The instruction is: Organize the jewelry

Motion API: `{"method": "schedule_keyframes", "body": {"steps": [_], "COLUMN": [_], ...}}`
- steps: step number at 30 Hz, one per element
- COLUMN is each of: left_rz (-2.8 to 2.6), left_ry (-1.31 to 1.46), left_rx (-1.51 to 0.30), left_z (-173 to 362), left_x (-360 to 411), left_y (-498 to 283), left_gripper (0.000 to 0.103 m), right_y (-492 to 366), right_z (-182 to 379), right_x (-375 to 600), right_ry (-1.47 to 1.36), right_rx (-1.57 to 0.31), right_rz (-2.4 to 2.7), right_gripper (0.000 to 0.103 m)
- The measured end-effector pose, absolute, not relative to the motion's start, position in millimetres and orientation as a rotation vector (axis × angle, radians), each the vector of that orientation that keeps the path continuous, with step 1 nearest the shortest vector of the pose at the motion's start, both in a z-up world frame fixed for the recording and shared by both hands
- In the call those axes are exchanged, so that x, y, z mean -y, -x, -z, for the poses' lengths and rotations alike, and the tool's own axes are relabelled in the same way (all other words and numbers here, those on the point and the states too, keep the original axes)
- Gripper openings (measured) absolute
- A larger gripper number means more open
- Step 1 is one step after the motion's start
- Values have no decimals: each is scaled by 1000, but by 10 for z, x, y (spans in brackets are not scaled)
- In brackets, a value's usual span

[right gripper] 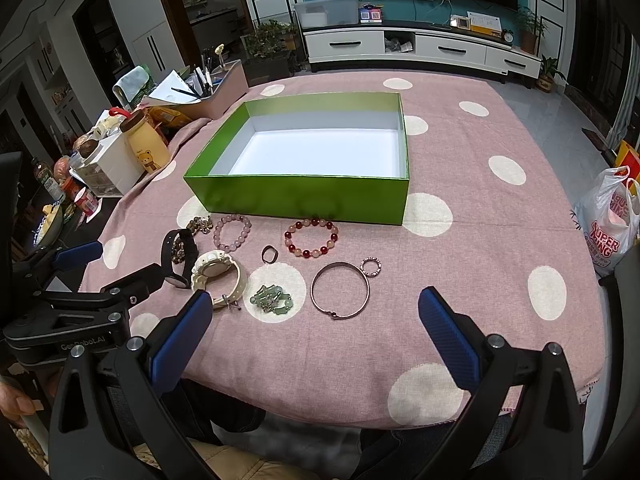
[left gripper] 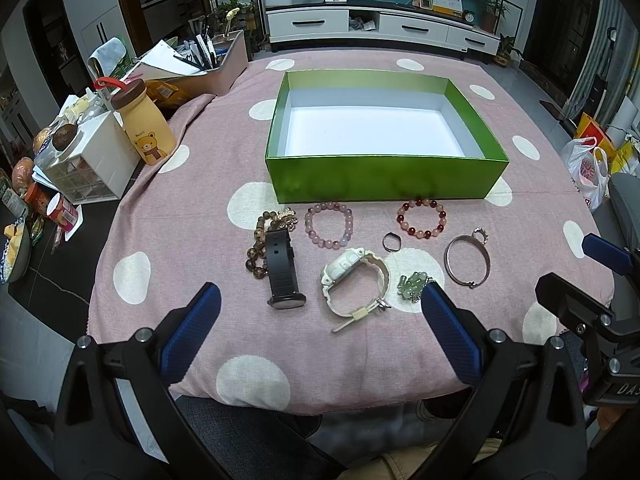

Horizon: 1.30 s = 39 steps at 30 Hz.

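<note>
Across the middle of both views a pink cloth with cream dots (left gripper: 200, 168) is spread, and a green box with a white inside (left gripper: 384, 178) is seen standing on it, nothing inside. Just below the box's near wall, jewelry is laid out in a loose band: a brown bead bracelet (left gripper: 256, 248) at the left, partly covered by a black watch (left gripper: 283, 270); a pale pink bead bracelet (left gripper: 329, 225); a red and peach bead bracelet (left gripper: 421, 218); a small dark ring (left gripper: 391, 241); a white watch (left gripper: 356, 280); a cluster of green stones (left gripper: 414, 285), its form hard to make out; a metal bangle (left gripper: 468, 261) with a small jewelled ring (left gripper: 480, 235) touching its upper rim. At the bottom of the left wrist view the left gripper (left gripper: 320, 320) is held spread wide, nothing between its blue pads. At the bottom of the right wrist view the right gripper (right gripper: 316, 322) is likewise spread and holds nothing. Clutter is seen at the upper left, including a yellow bear bottle (left gripper: 146, 128).
</note>
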<state>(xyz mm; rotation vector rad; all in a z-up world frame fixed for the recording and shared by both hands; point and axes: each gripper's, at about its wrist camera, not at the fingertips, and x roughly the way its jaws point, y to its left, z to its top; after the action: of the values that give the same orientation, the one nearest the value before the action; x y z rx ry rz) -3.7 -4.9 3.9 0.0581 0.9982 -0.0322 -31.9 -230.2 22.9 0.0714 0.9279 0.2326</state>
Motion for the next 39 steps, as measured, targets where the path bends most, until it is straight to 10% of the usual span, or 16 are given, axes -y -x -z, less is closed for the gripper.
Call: {"method": "schedule_keyframes", "body": {"steps": [39], "left_rz": [61], "left_ry": [124], "left_rx": [-972], "left_z": [355], "left_x": [-362], "left_y": [-94], "left_gripper": [101], "right_y": [198], "right_z": [218], "right_x": [2584], "right_ry": [-74], "right_rx": [-882], "right_rz": [-305], "right_gripper": [99]}}
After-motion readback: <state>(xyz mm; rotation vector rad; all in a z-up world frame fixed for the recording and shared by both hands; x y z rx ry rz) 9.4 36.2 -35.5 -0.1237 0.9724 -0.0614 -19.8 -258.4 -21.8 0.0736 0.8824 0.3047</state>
